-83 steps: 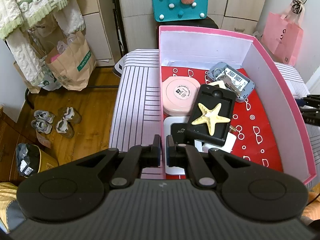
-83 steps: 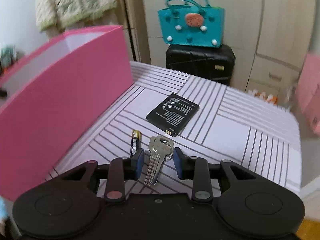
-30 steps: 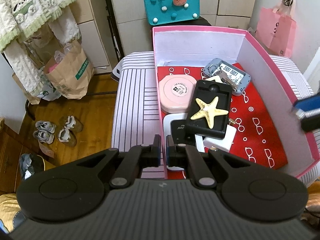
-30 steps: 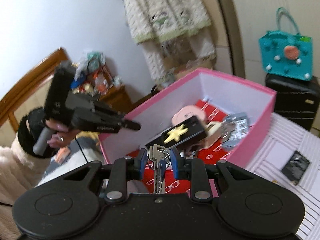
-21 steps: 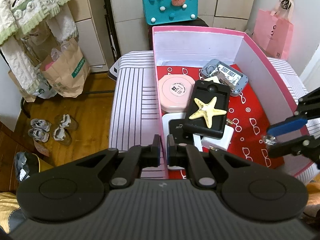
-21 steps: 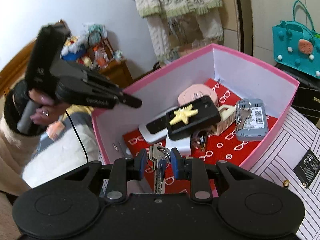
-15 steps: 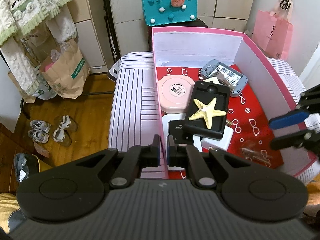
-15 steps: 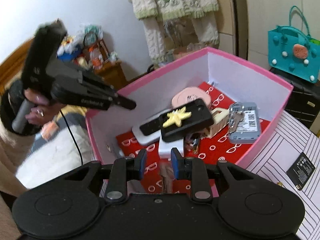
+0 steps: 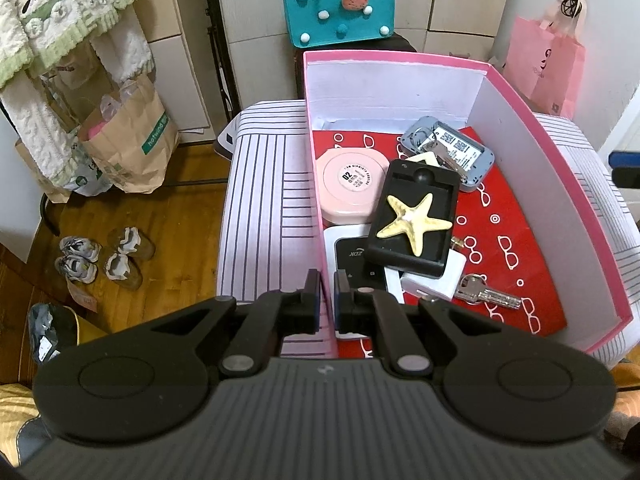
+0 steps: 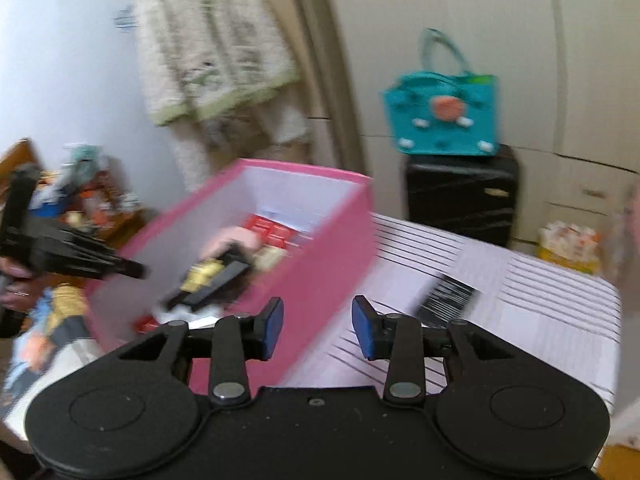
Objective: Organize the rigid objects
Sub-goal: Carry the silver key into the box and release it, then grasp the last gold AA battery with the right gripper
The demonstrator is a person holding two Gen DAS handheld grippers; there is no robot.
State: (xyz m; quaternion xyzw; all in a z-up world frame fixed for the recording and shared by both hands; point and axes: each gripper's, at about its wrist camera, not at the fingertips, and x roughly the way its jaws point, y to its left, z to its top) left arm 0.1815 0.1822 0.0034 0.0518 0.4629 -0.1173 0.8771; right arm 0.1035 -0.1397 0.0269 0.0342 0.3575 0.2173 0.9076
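Fingers of the left hand-held gripper (image 9: 327,294) pinch the near-left wall of the pink box (image 9: 558,168), fully closed on it. Just beyond, keys (image 9: 486,295) lie on the box's red floor near its right wall, beside a white charger (image 9: 434,282). The right hand-held gripper (image 10: 317,330) is opening, nothing between its jaws. Farther right, a black battery (image 10: 446,294) rests on the striped table (image 10: 540,320).

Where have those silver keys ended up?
In the left wrist view, the keys lie flat on the red lining inside the pink box, near its front right corner, just right of the white charger block.
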